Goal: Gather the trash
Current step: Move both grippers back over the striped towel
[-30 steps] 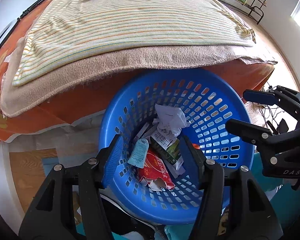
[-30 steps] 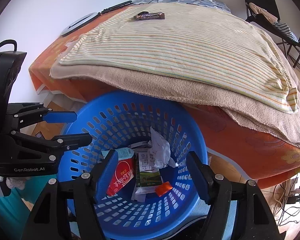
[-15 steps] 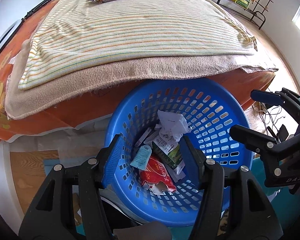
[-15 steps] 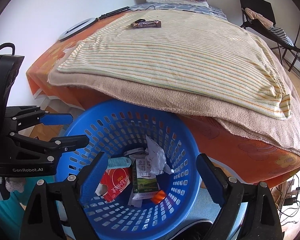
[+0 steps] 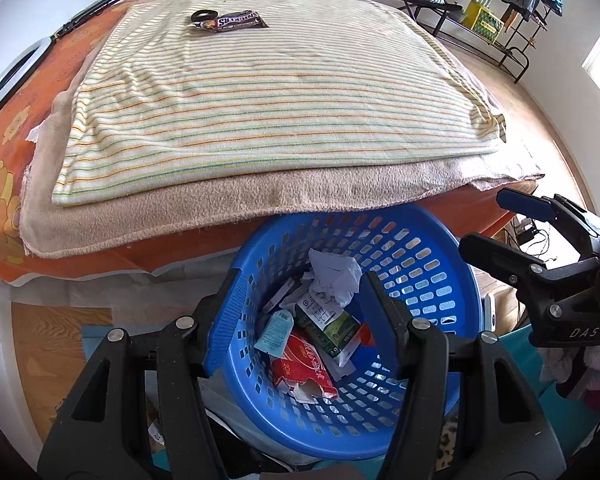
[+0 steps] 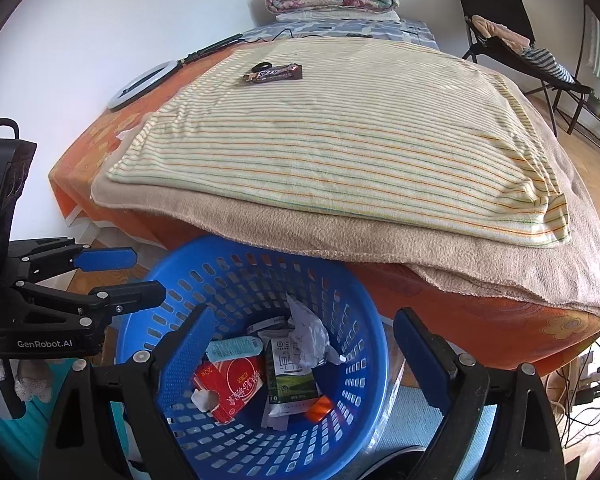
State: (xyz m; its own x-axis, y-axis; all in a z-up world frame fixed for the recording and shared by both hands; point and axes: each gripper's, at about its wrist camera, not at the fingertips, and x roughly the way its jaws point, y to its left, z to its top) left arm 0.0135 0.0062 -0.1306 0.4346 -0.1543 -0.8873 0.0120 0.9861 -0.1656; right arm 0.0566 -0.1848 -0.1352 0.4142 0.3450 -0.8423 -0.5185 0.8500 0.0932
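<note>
A blue perforated basket (image 5: 432, 256) (image 6: 352, 308) stands on the floor against the bed. It holds trash: a crumpled white paper (image 5: 334, 270) (image 6: 310, 332), a green-and-white carton (image 5: 330, 326) (image 6: 290, 376), a red box (image 5: 304, 366) (image 6: 230, 384) and a pale blue packet (image 5: 274, 330). A brown candy bar wrapper (image 5: 238, 21) (image 6: 274, 73) lies far back on the striped blanket beside a black ring (image 5: 204, 15). My left gripper (image 5: 302, 302) is open and empty above the basket. My right gripper (image 6: 304, 344) is open and empty above it too.
The bed carries a striped blanket (image 5: 260, 92) over a beige one (image 6: 340, 236) that overhangs the basket's far rim. A white ring light (image 6: 140, 85) lies at the bed's left edge. A black chair (image 6: 500, 36) stands at the back right. Cables (image 6: 580, 396) lie on the floor.
Both grippers have risen and pulled back from the basket, so more of the bed shows. My right gripper's jaws have spread wider.
</note>
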